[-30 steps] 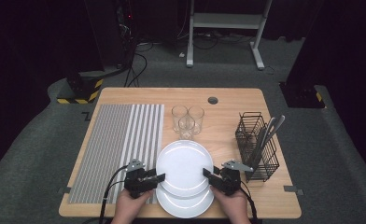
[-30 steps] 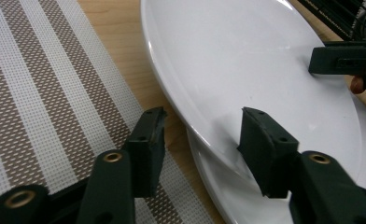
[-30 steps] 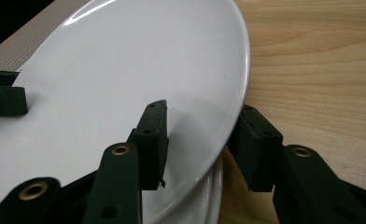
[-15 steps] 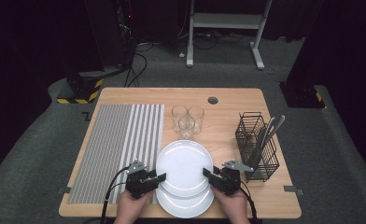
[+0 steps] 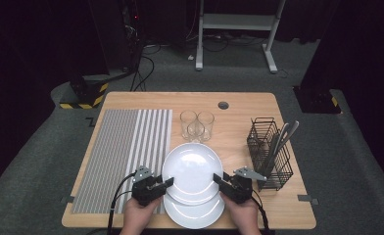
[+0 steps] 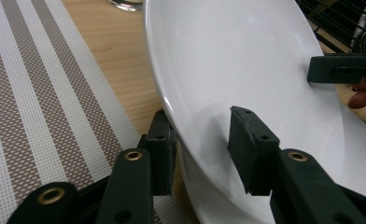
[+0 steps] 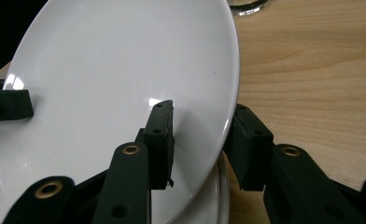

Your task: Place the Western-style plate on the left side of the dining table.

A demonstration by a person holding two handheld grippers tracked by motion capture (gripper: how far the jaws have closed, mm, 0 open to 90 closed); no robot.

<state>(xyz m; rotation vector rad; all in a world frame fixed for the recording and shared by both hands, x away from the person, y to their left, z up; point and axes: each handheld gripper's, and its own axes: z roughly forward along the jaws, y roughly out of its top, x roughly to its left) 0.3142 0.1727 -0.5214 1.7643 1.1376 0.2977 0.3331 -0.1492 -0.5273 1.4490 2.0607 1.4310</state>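
A white plate (image 5: 192,169) lies on top of another white plate (image 5: 195,216) at the table's near edge, shifted toward the far side. My left gripper (image 5: 168,182) is at the top plate's left rim and my right gripper (image 5: 218,178) is at its right rim. In the left gripper view the plate (image 6: 246,60) has its rim between my jaws (image 6: 200,154), one jaw under it and one over it. The right gripper view shows the same straddle (image 7: 202,140) on the plate (image 7: 116,70). Both pairs of jaws have just been closing, and a small gap still shows at the pads.
A striped placemat (image 5: 126,152) covers the table's left half. Two clear glasses (image 5: 197,125) stand just beyond the plates. A black wire basket (image 5: 271,152) with cutlery stands at the right. Bare wood lies between the plates and the basket.
Both grippers' jaws have narrowed a little around the top plate's rim. The hands and the plates have stayed where they were.
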